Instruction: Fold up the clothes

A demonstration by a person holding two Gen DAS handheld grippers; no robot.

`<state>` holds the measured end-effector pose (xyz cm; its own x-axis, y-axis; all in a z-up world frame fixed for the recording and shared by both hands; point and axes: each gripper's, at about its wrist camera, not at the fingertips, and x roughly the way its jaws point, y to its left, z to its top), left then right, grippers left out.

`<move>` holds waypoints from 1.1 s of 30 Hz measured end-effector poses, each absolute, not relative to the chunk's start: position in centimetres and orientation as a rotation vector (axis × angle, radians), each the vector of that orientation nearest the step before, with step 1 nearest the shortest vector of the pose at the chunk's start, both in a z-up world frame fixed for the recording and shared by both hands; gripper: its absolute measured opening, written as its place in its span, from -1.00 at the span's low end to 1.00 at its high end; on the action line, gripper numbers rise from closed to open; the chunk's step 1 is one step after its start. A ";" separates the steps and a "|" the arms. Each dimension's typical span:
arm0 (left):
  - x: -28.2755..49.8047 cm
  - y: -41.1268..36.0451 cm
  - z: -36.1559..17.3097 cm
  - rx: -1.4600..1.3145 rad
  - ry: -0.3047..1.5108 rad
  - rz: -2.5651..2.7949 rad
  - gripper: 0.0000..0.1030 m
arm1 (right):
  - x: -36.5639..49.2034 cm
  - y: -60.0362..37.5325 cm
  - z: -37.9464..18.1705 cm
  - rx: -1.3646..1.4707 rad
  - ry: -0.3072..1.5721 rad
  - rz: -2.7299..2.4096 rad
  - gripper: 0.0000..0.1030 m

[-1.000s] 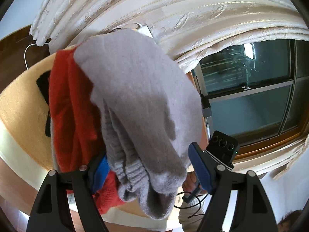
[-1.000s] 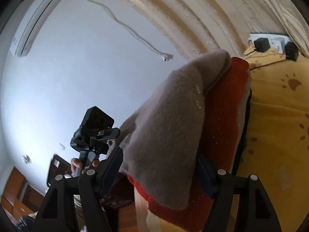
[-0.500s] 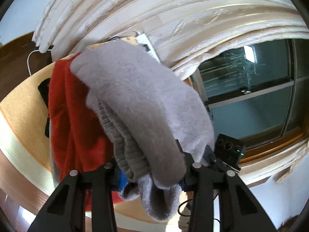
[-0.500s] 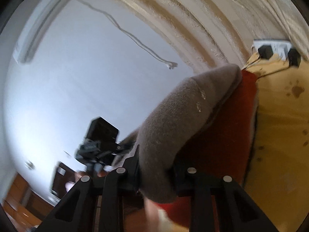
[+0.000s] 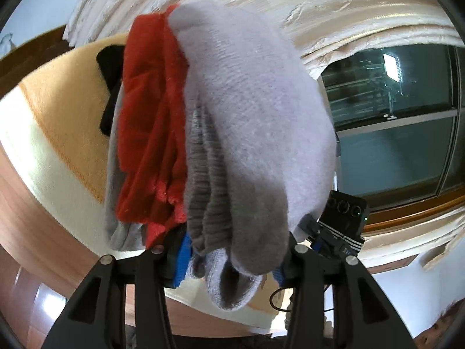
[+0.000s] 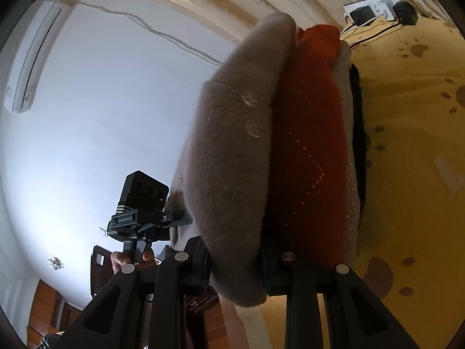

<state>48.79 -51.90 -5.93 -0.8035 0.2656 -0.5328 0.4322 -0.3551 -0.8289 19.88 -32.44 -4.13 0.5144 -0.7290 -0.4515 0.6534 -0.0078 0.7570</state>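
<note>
The left gripper pinches the folded edge of a soft, pale grey knitted sweater, its blue-padded fingers pressed against the ribbed folds from both sides. The sweater bulges up and forward from between these fingers, and a loose end droops below them. Just to the left of it, touching, hangs a fuzzy red knitted garment, with a thin grey layer and a black piece of cloth further left. Beyond all these lies a yellow-and-cream fleece blanket.

The right gripper is likewise clamped on the grey sweater, which fills the gap between its jaws and rises forward. The red garment lies against the sweater's right side. To the left of the right gripper's fingers, the other gripper's black camera block shows, held by a hand. Far forward and right, black chargers sit in a white power strip.
</note>
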 end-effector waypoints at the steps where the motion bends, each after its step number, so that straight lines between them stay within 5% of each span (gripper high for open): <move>1: 48.8 -51.8 -5.4 0.929 1.696 -2.329 0.00 | 20.0 -32.5 -3.8 1.120 -0.066 -1.109 -0.46; 14: 46.0 -52.9 -6.4 0.917 1.721 -2.310 0.41 | 18.2 -35.6 -2.6 1.043 -0.021 -1.181 -0.45; 18: 48.0 -52.6 -5.4 0.901 1.707 -2.320 0.43 | 18.5 -34.7 -1.7 0.953 0.084 -1.241 -0.27; 21: 50.9 -53.0 -3.4 0.791 1.611 -2.308 0.55 | 19.9 -34.7 0.5 0.777 0.188 -1.391 0.64; 27: 53.6 -53.9 1.1 0.570 1.408 -2.319 0.57 | 21.1 -35.8 4.2 0.445 0.270 -1.603 0.70; 33: 46.2 -52.6 1.3 0.687 1.213 -2.402 0.57 | 23.4 -40.0 4.1 0.289 0.417 -1.528 0.70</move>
<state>46.17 -52.64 1.32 -0.8161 -0.0988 -0.5693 0.5169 -0.5654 -0.6428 23.37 -40.00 4.15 -0.0059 -0.8999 -0.4360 0.9966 0.0305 -0.0764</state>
